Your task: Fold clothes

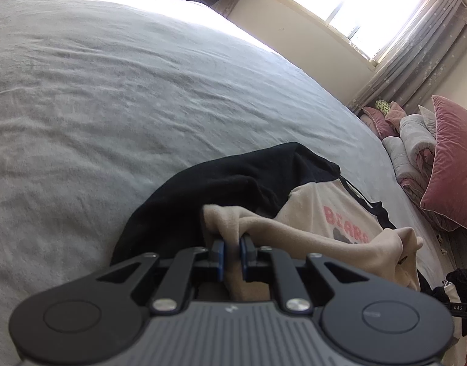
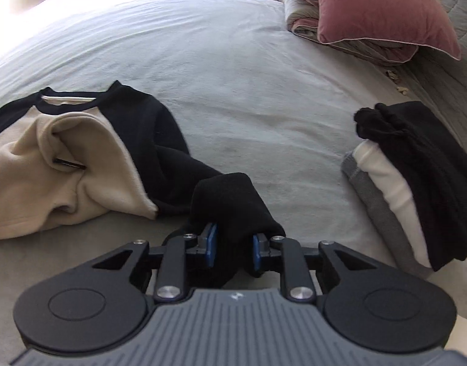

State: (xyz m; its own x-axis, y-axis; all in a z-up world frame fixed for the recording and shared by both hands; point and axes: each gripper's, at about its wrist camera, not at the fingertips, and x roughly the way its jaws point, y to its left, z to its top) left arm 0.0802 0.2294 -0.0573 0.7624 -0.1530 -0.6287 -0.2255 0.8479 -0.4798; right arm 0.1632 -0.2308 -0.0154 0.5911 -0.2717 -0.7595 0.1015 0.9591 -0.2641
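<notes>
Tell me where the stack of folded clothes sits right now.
In the right wrist view the stack of folded clothes lies on the grey bed at the right, below the pink pillow and across from the cream-and-black sweatshirt.

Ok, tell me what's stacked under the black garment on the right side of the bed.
Under the black garment lies a white piece, then a grey one on the bed. Only their edges show; the rest is covered.

Sweatshirt [image 1: 340,210] print half buried under a cream fold, lettering unreadable. Its black sleeve [image 2: 230,201] end hidden between right gripper [image 2: 235,244] fingers. Folded stack [image 2: 416,183] blurred; bed [image 2: 233,76] cut off at frame edges.
</notes>
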